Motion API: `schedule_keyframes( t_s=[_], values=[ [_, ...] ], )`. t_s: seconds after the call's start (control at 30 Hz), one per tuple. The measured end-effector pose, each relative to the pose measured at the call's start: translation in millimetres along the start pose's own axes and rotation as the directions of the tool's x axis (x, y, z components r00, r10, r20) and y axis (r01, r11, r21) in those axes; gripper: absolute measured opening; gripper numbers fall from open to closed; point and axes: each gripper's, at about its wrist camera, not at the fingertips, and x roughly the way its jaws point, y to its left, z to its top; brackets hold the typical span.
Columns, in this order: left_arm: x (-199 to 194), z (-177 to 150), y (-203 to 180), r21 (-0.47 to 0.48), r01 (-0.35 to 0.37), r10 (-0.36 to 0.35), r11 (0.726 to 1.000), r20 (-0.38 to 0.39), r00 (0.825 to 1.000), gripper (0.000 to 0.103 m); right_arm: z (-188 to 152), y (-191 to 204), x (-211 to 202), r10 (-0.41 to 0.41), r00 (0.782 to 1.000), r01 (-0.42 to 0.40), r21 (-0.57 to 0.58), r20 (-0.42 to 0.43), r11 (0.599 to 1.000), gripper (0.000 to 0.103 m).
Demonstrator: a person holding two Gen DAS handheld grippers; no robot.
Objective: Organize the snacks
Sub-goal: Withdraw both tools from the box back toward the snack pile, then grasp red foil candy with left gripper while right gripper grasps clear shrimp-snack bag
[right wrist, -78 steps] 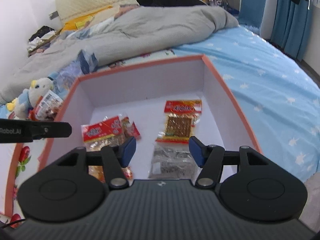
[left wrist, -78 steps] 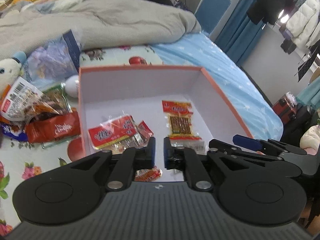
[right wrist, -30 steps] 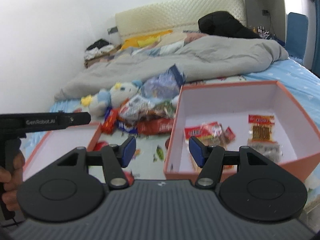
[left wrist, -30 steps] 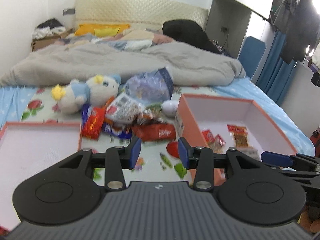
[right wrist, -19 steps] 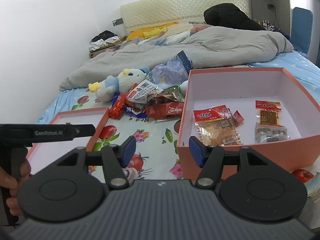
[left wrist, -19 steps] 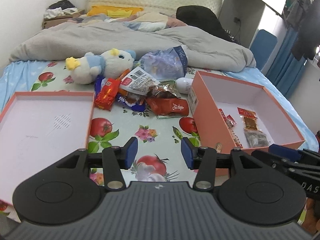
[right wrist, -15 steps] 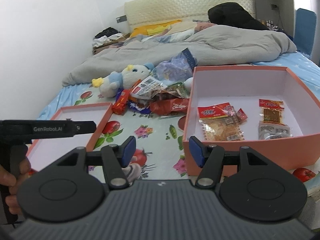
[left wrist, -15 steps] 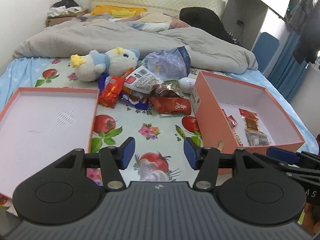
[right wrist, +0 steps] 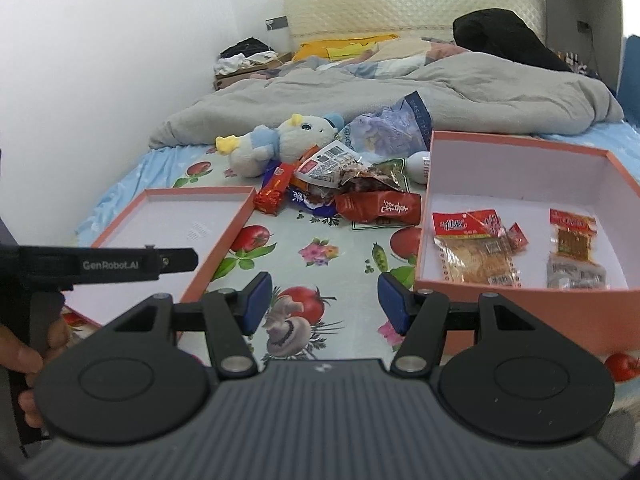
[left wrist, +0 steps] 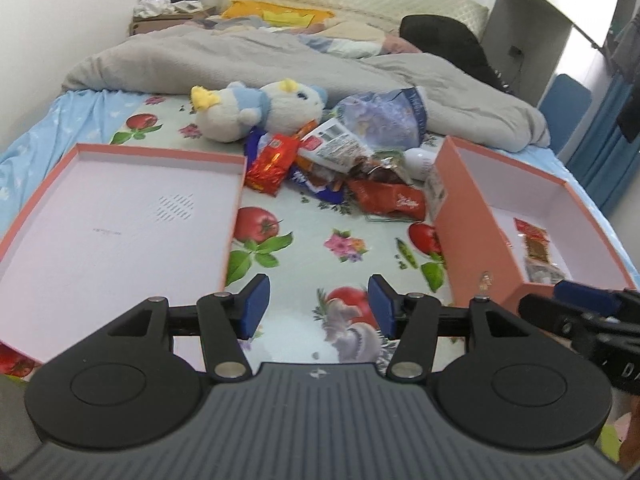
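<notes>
Between my left gripper's blue pads I see only flowered cloth; the jaws stand open and hold nothing. My right gripper is open and holds nothing too. Straight ahead, well apart from both, lies the pile of shiny red and blue snack packets. The long dark red packet lies sideways across my path. It lies just left of the orange cardboard box, so I think my right hand is closer.
</notes>
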Motion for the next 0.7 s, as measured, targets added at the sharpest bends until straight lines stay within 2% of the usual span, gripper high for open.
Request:
schedule_keyframes(
  t_s=[0.23,0.5,0.7],
  values=[
    [34,5,6,0.02,-0.025,0.026,0.999,-0.027,0.999,0.06,11,-3,26,0.009,1.0,-0.01,-0.051,-0.019,0.999,0.061],
    [88,28,9,0.046,-0.026,0.028,0.999,-0.027,0.999,0.06,35,-7,71,0.025,0.999,-0.028,-0.073,-0.032,0.997,0.061],
    [130,48,3,0.133,-0.049,0.05,0.99,-0.007,0.999,0.06,59,-16,114,0.011,0.999,-0.015,-0.073,-0.047,0.997,0.061]
  ],
)
